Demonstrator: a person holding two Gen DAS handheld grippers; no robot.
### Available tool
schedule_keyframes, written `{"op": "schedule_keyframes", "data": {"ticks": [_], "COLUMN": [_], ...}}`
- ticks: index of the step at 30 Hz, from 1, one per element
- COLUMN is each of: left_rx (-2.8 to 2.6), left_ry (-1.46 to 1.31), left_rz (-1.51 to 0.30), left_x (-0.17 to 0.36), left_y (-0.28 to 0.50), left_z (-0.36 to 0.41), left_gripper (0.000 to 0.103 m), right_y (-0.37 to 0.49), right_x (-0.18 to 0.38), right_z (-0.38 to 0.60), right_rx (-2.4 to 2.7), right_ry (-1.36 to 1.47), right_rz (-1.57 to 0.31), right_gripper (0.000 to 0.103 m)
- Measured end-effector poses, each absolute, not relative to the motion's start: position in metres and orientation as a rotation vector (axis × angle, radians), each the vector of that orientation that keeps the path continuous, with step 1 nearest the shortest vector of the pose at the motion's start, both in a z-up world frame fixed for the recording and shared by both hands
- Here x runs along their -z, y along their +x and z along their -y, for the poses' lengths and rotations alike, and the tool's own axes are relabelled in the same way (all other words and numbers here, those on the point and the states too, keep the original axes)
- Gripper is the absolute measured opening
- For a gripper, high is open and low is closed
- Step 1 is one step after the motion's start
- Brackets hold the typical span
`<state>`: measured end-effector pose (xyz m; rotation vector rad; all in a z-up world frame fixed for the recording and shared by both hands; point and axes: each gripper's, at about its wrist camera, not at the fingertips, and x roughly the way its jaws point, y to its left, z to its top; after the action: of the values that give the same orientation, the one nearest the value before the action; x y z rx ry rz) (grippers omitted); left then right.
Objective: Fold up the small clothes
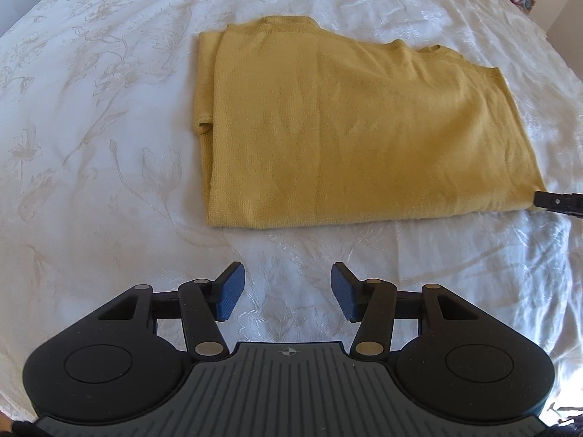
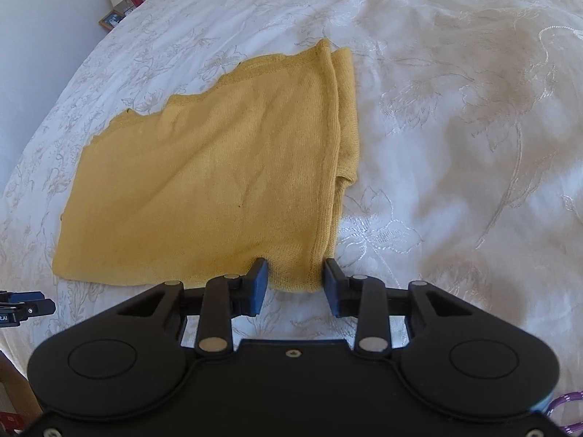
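A mustard-yellow knitted garment lies folded flat on the white bed; it also shows in the right wrist view. My left gripper is open and empty, hovering over the bedspread a short way in front of the garment's near edge. My right gripper is open, its jaws either side of the garment's near corner, not closed on it. The right gripper's tip shows in the left wrist view at the garment's right corner. The left gripper shows at the left edge of the right wrist view.
The white floral embroidered bedspread covers the whole bed. A bedside table with a lamp and framed pictures stands beyond the bed's far edge. A purple cord lies at the lower right.
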<state>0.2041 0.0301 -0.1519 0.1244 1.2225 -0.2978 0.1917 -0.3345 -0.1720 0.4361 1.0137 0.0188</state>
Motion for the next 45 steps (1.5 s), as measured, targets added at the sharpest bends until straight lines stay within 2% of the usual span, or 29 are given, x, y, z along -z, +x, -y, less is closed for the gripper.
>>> {"op": "schedule_keyframes", "data": {"ticks": [3, 5, 6, 13, 18, 21, 23, 24, 25, 29, 31, 34, 41, 45], "left_rx": [0.306, 0.317, 0.322, 0.339, 0.328, 0.332, 0.336, 0.338, 0.339, 0.333, 0.335, 0.359, 0.295, 0.271], "left_ry": [0.128, 0.135, 0.141, 0.146, 0.142, 0.136, 0.130, 0.128, 0.127, 0.137, 0.134, 0.096, 0.055, 0.048], "left_rz": [-1.225, -1.226, -1.227, -1.215, -1.213, -1.201, -1.191, -1.183, -1.177, -1.155, -1.153, -1.182, -1.166, -1.167], "left_x": [0.151, 0.150, 0.150, 0.144, 0.143, 0.140, 0.138, 0.137, 0.137, 0.139, 0.141, 0.146, 0.148, 0.151], "left_y": [0.202, 0.201, 0.201, 0.205, 0.219, 0.229, 0.236, 0.238, 0.241, 0.252, 0.258, 0.271, 0.299, 0.314], "left_z": [-0.023, -0.019, -0.017, -0.002, 0.012, 0.024, 0.033, 0.039, 0.043, 0.063, 0.071, 0.080, 0.093, 0.098], "left_gripper": [0.051, 0.051, 0.051, 0.051, 0.051, 0.051, 0.051, 0.051, 0.051, 0.051, 0.051, 0.051, 0.051, 0.053], "right_y": [0.191, 0.190, 0.190, 0.192, 0.190, 0.184, 0.179, 0.177, 0.175, 0.173, 0.174, 0.177, 0.189, 0.197], "right_x": [0.175, 0.176, 0.177, 0.155, 0.168, 0.169, 0.167, 0.166, 0.165, 0.165, 0.166, 0.169, 0.176, 0.181], "right_z": [0.340, 0.345, 0.348, 0.351, 0.359, 0.363, 0.367, 0.368, 0.369, 0.377, 0.383, 0.390, 0.405, 0.412], "right_rx": [-0.006, 0.002, 0.001, -0.044, -0.038, -0.028, -0.019, -0.013, -0.009, 0.001, -0.004, -0.013, -0.007, -0.025], "right_ry": [0.491, 0.534, 0.553, 0.431, 0.425, 0.485, 0.534, 0.547, 0.557, 0.603, 0.643, 0.696, 0.782, 0.820], "right_rz": [-1.012, -1.011, -1.012, -1.088, -1.143, -1.119, -1.098, -1.089, -1.078, -1.059, -1.040, -1.018, -0.990, -0.986], "right_gripper": [0.039, 0.026, 0.013, 0.010, 0.011, 0.022, 0.035, 0.053, 0.065, 0.072, 0.084, 0.093, 0.102, 0.102]}}
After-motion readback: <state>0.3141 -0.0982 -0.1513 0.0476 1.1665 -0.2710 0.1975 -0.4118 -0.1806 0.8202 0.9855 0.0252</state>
